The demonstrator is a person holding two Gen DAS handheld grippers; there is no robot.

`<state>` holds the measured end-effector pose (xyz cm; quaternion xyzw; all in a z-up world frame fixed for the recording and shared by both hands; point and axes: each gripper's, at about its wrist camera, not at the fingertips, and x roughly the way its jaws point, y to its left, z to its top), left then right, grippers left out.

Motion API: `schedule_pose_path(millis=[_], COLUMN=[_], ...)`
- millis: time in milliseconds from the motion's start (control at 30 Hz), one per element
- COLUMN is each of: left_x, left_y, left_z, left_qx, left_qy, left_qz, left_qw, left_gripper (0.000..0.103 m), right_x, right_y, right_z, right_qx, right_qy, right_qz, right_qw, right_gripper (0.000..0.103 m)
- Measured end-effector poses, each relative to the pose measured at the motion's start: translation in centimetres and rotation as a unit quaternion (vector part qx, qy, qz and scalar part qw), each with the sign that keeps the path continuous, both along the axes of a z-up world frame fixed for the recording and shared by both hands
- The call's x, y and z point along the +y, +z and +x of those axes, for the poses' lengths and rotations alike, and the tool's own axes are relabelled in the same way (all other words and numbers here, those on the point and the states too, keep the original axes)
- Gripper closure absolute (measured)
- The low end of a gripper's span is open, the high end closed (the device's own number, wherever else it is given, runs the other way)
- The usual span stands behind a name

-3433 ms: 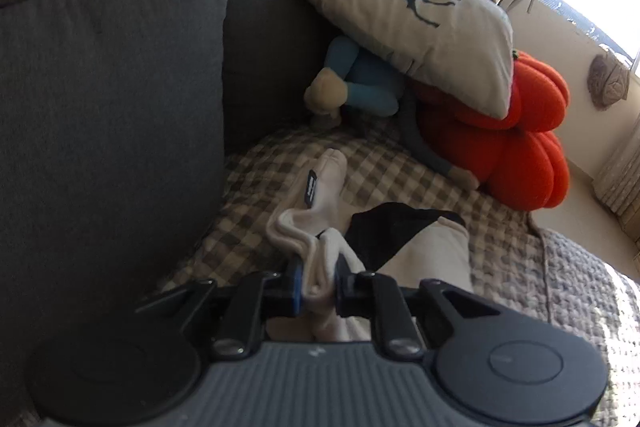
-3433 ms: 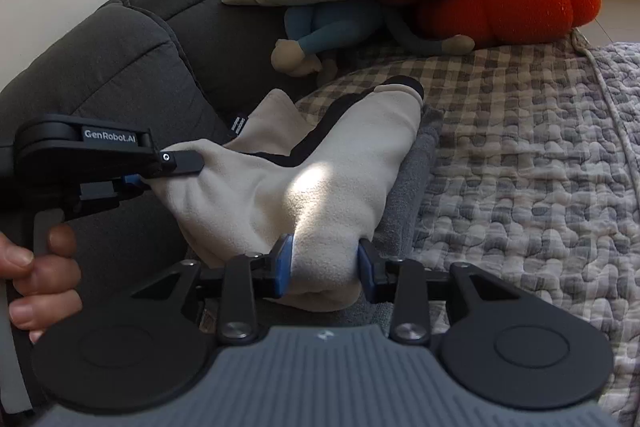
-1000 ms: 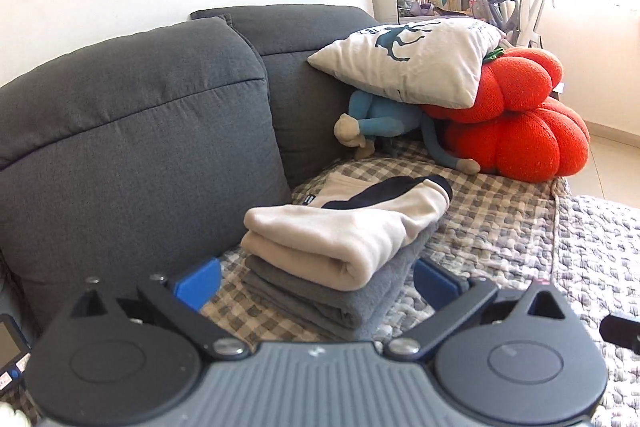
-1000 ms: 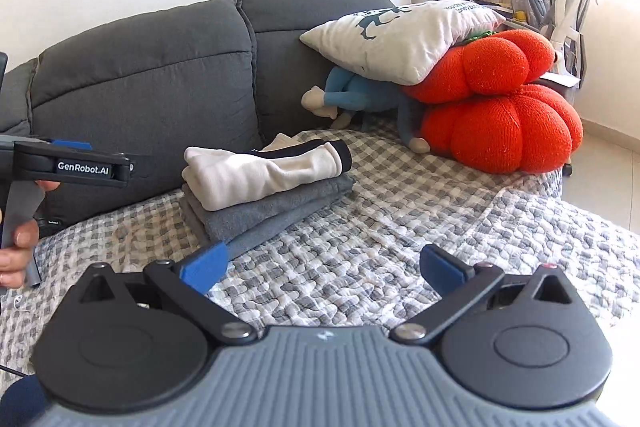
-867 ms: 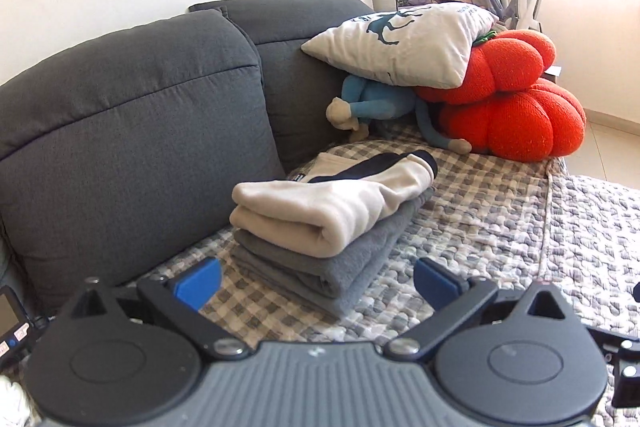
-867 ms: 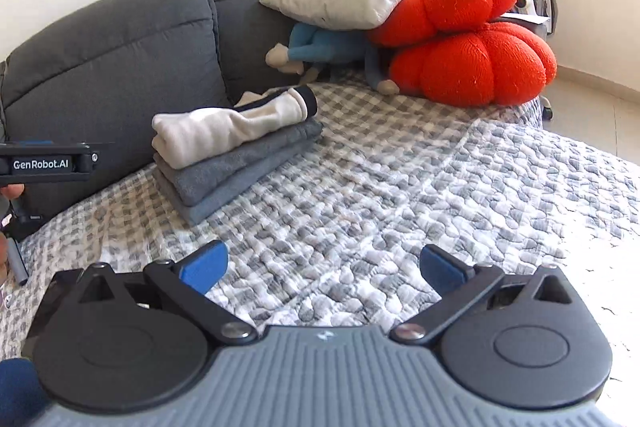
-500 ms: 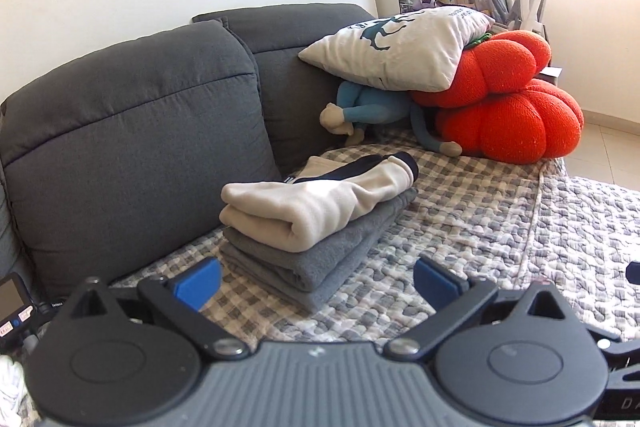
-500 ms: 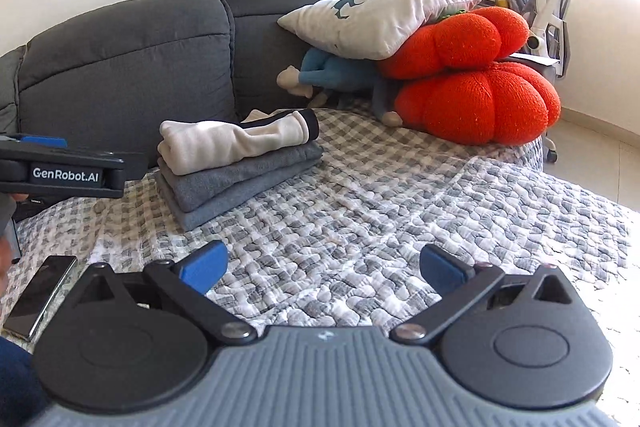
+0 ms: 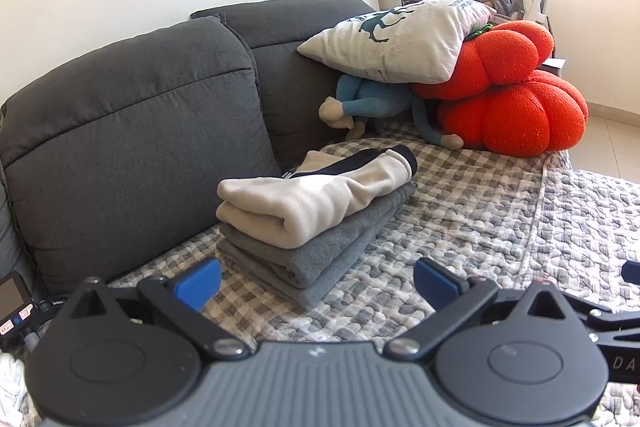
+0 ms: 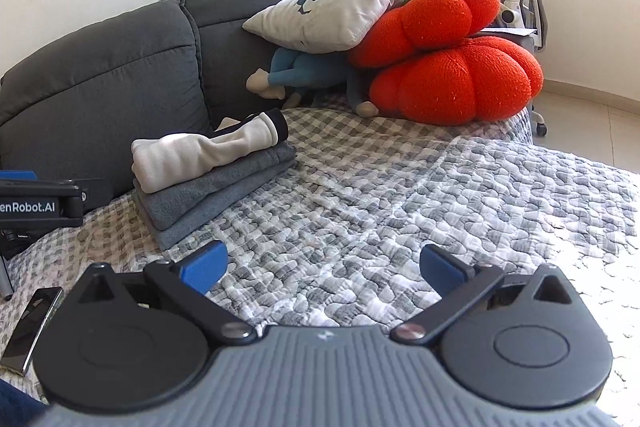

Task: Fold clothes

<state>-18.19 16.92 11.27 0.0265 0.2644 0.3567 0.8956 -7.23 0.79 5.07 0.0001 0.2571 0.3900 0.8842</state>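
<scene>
A folded cream garment with a black band lies on top of a folded grey garment on the checked quilt, close to the sofa back. The same stack shows in the right wrist view, cream over grey. My left gripper is open and empty, a short way in front of the stack. My right gripper is open and empty, further back and to the right of the stack. The left gripper's body shows at the left edge of the right wrist view.
A dark grey sofa back stands behind the stack. A white cushion, a blue plush toy and orange pumpkin cushions fill the far end. A phone lies on the quilt at the left.
Both grippers have let go of the cream garment, opened, and drawn back from the stack. The folded cream garment now rests on the grey one.
</scene>
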Motion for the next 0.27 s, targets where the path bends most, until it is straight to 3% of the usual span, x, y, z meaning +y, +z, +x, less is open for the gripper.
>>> schedule_pose_path(millis=[267], left_x=[0.08], left_y=[-0.01], left_z=[-0.08], left_qx=[0.001], left_qy=[0.004], left_qz=[-0.001], left_qw=[1.0], left_gripper=[0.0], right_x=[0.07], right_y=[0.04], right_z=[-0.35], right_qx=[-0.006], right_qy=[0.003], right_qz=[-0.002], right_qw=[1.0], right_gripper=[0.0])
